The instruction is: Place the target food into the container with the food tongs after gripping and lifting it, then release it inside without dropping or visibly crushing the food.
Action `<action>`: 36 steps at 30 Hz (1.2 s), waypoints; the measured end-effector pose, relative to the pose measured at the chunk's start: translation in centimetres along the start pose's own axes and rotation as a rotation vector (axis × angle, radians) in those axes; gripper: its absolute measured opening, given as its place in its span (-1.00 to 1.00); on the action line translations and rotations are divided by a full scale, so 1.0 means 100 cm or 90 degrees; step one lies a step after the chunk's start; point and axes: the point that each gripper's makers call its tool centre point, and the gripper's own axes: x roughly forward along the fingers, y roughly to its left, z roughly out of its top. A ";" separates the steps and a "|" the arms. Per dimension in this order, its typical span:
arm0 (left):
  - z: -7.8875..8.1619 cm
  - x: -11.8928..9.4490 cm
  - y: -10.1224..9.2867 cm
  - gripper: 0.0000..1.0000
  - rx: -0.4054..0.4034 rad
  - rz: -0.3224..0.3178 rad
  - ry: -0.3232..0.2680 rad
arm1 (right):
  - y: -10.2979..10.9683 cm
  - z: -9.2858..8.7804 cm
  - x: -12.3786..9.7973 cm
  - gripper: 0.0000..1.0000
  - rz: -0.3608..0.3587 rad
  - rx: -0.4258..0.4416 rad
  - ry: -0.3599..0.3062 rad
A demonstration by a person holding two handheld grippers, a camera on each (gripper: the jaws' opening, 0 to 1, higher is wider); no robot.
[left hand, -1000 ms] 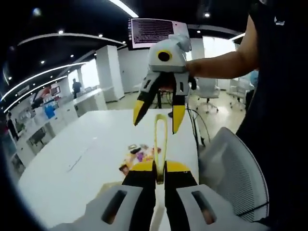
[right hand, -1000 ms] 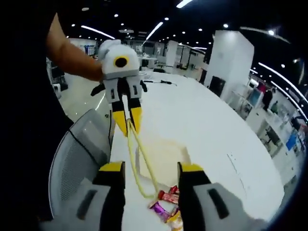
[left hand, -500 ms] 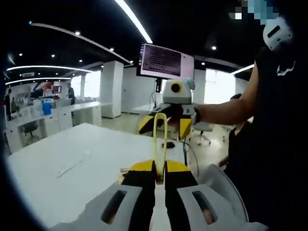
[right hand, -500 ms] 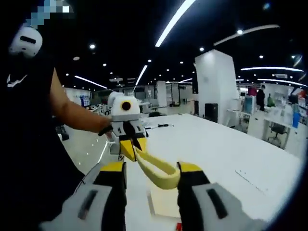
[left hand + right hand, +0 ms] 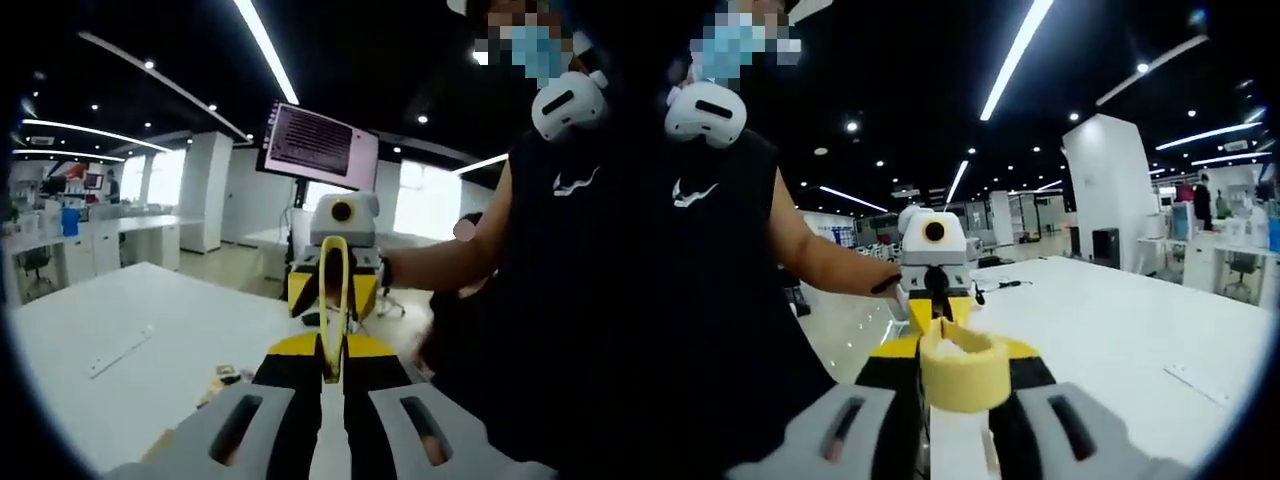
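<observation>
White table (image 5: 1120, 310) behind; both grippers pinch yellow tongs (image 5: 962, 372) — arms squeezed, nothing held

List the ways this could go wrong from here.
1. The yellow tongs hang in mid-air, pinched at one end by the left tool and at the looped end by the right tool; a mistimed release may drop them.
2. The right tool squeezes the loop, which may leave no room to work the arms.
3. The snacks lie low on the table, far from the tongs.
</observation>
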 end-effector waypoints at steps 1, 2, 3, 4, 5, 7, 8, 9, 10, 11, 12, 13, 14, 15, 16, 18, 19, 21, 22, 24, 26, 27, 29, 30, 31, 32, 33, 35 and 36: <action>0.000 0.000 0.000 -0.97 -0.001 -0.001 0.000 | 0.001 0.000 0.000 -0.59 0.002 0.002 -0.002; 0.000 0.000 0.000 -0.97 -0.002 0.000 0.000 | 0.002 0.001 0.001 -0.62 0.005 0.003 -0.003; 0.000 0.000 0.000 -0.97 -0.005 -0.002 -0.001 | 0.003 0.001 0.001 -0.64 0.006 0.003 -0.003; -0.001 0.001 0.001 -0.97 -0.008 -0.003 -0.001 | 0.003 0.000 0.001 -0.65 0.009 0.006 -0.002; -0.001 0.001 0.000 -0.97 -0.009 -0.003 0.000 | 0.003 -0.001 0.001 -0.65 0.010 0.009 -0.001; -0.002 0.001 -0.001 -0.96 -0.015 -0.007 0.002 | 0.002 -0.001 0.001 -0.67 0.010 0.010 -0.001; -0.002 0.002 -0.001 -0.96 -0.016 -0.008 0.003 | 0.002 -0.001 0.001 -0.66 0.011 0.010 0.000; -0.002 0.001 -0.001 -0.96 -0.018 -0.009 0.005 | 0.002 -0.001 0.001 -0.66 0.012 0.011 0.000; -0.003 0.001 -0.001 -0.96 -0.017 -0.009 0.007 | 0.002 -0.001 0.002 -0.66 0.014 0.012 0.001; -0.003 0.001 -0.001 -0.96 -0.018 -0.009 0.007 | 0.002 -0.001 0.002 -0.66 0.016 0.013 0.002; -0.003 0.001 0.000 -0.96 -0.018 -0.009 0.007 | 0.002 -0.002 0.003 -0.65 0.016 0.012 0.003; -0.003 0.001 0.000 -0.96 -0.019 -0.009 0.009 | 0.002 -0.002 0.003 -0.65 0.018 0.015 0.003; -0.003 0.001 0.000 -0.96 -0.019 -0.009 0.011 | 0.002 -0.002 0.004 -0.65 0.019 0.016 0.002; -0.004 0.001 0.000 -0.96 -0.022 -0.010 0.014 | 0.002 -0.002 0.005 -0.64 0.020 0.017 0.002; -0.003 0.001 0.000 -0.95 -0.023 -0.010 0.015 | 0.002 -0.003 0.006 -0.63 0.021 0.018 0.000; -0.003 0.001 0.000 -0.95 -0.024 -0.010 0.018 | 0.002 -0.002 0.007 -0.63 0.021 0.015 -0.005; -0.003 0.001 0.000 -0.94 -0.027 -0.009 0.018 | 0.002 0.000 0.007 -0.69 0.020 0.023 -0.009; -0.002 0.001 0.002 -0.88 -0.036 -0.007 0.015 | 0.000 -0.003 0.006 -0.69 0.013 0.075 0.010; -0.002 0.002 0.000 -0.85 -0.035 -0.010 0.010 | 0.000 -0.001 0.006 -0.69 0.019 0.082 0.009; -0.001 0.002 0.002 -0.74 -0.019 0.001 0.008 | 0.001 -0.001 0.006 -0.68 0.014 0.071 0.014; -0.001 0.002 0.003 -0.67 -0.019 0.007 0.012 | 0.000 -0.001 0.005 -0.66 0.008 0.066 0.020; -0.002 0.002 0.003 -0.65 -0.018 0.009 0.014 | -0.001 -0.002 0.004 -0.66 0.006 0.065 0.022; -0.004 0.001 0.005 -0.62 -0.016 0.017 0.022 | -0.002 -0.004 0.004 -0.66 0.000 0.063 0.028; -0.005 0.001 0.006 -0.57 -0.019 0.019 0.023 | -0.003 -0.003 0.003 -0.65 -0.005 0.062 0.027; -0.005 0.000 0.007 -0.54 -0.025 0.021 0.022 | -0.005 -0.003 0.002 -0.65 -0.007 0.065 0.023; -0.005 -0.001 0.007 -0.52 -0.024 0.023 0.022 | -0.006 -0.002 0.000 -0.65 -0.009 0.069 0.018; -0.006 -0.002 0.007 -0.53 -0.020 0.028 0.030 | -0.007 -0.001 -0.001 -0.64 -0.013 0.071 0.012; -0.008 -0.004 0.010 -0.63 0.013 0.042 0.040 | -0.006 0.001 -0.002 -0.64 -0.011 0.075 0.001; -0.006 -0.003 0.007 -0.63 0.016 0.033 0.029 | -0.006 0.001 -0.002 -0.64 -0.012 0.073 0.001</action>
